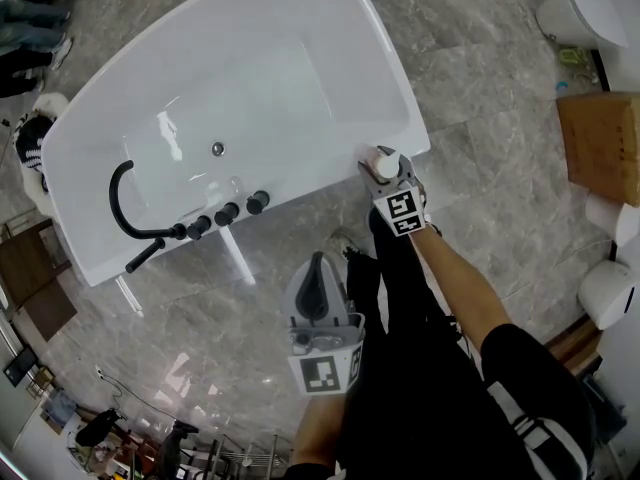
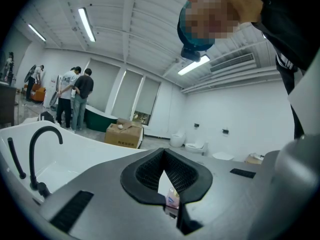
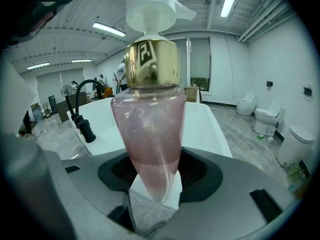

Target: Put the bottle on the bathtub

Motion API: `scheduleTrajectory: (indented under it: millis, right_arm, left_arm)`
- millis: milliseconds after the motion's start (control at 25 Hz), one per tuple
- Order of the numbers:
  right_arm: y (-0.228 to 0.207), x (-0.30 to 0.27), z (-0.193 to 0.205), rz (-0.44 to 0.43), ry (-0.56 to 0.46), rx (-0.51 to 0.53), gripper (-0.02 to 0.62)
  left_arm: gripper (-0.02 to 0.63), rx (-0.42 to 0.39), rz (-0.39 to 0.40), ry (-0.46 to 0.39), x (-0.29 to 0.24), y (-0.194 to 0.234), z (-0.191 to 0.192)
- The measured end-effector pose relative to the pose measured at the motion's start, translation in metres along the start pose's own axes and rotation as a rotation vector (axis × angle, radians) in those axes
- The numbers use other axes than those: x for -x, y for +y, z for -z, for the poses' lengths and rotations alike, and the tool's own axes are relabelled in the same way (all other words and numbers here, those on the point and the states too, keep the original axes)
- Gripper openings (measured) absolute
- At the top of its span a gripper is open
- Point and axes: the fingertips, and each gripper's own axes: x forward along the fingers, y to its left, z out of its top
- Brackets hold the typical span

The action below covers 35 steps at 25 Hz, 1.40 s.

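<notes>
A pink see-through bottle (image 3: pixel 150 129) with a gold collar and a white pump top stands upright between the jaws of my right gripper (image 3: pixel 152 176), which is shut on it. In the head view my right gripper (image 1: pixel 392 175) holds the bottle (image 1: pixel 385 163) at the near right corner of the white bathtub (image 1: pixel 395 78); whether its base rests on the rim I cannot tell. My left gripper (image 1: pixel 317 273) hangs lower, over the floor, shut and empty. In its own view the left gripper (image 2: pixel 164 159) shows the bottle (image 2: pixel 172 200) through the slit.
A black faucet (image 1: pixel 125 203) and knobs stand on the tub's near left rim. A cardboard box (image 1: pixel 600 143) and white toilets (image 1: pixel 580 13) line the right side. The person's black-trousered legs (image 1: pixel 420 318) stand beside the tub. Two people (image 2: pixel 75 96) stand far off.
</notes>
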Motion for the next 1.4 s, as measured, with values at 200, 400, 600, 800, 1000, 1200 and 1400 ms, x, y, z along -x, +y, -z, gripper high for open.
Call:
scheduleTrajectory:
  millis: [200,400,600,800,1000,1200,1400]
  right_arm:
    - [-0.001,0.001,0.002,0.013,0.006,-0.010,0.225]
    - [0.000,0.000,0.002,0.027,0.005,-0.011,0.226]
    - [0.000,0.000,0.008,0.034,0.046,-0.030,0.227]
    - [0.005,0.013,0.018,0.034,0.092,-0.039,0.230]
    - [0.017,0.045,0.021,0.019,0.155,-0.073,0.230]
    - [0.038,0.094,-0.005,-0.031,0.179,-0.127,0.198]
    - [0.048,0.146,-0.070,-0.057,0.107,-0.241,0.100]
  left_arm:
    - [0.014,0.021,-0.007,0.012,0.002,0.004,0.002]
    - [0.014,-0.008,-0.007,-0.015,0.005,0.011,-0.001]
    - [0.014,0.012,-0.019,-0.013,0.005,0.014,-0.001]
    - [0.014,-0.002,-0.005,-0.039,0.007,0.012,-0.010]
    - [0.014,0.009,-0.002,-0.056,0.017,0.010,-0.021]
    - [0.014,-0.007,0.029,-0.098,0.032,-0.003,-0.050]
    - [0.014,-0.010,0.063,-0.133,0.054,-0.012,-0.081]
